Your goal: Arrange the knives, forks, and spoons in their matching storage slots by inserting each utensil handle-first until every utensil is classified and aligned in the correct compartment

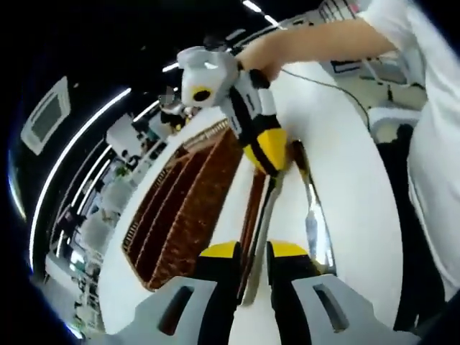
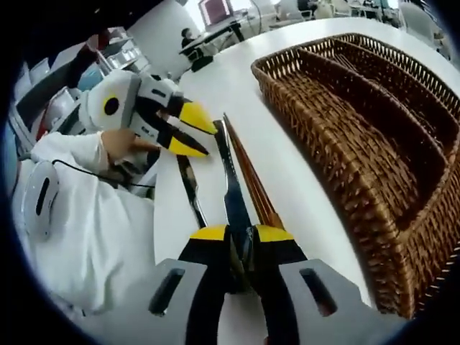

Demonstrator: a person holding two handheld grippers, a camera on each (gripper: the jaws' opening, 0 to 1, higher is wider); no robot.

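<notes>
One knife (image 2: 231,180) is what's being worked on right now. It's lying flat on the white table (image 2: 215,86), just beside the wicker basket (image 2: 323,144) and not in it yet. The right gripper (image 2: 242,233) is clamped down on the near end, with both yellow tips pressed against the metal. The left gripper (image 2: 194,133) is at the far end. In its own view the knife runs up between the jaws, but they look parted rather than pinching, so I'd call that one open and just lining things up. My read is that this is the pickup and orient step for the first utensil. The next move needs the handle end turned toward the basket, a clean lift off the table, then a slide into whichever slot is meant for knives. I honestly can't tell which end is the handle from here. Counting it all up: one basket with three long slots, and all three look empty. There's one knife and one brown wooden-looking piece (image 2: 251,180) right alongside it, maybe touching. It could be a pair of sticks, it's hard to say. One more metal utensil (image 2: 190,188) sits on the other side, too blurry to tell if it's a fork or a spoon. So nothing's been sorted so far.
</notes>
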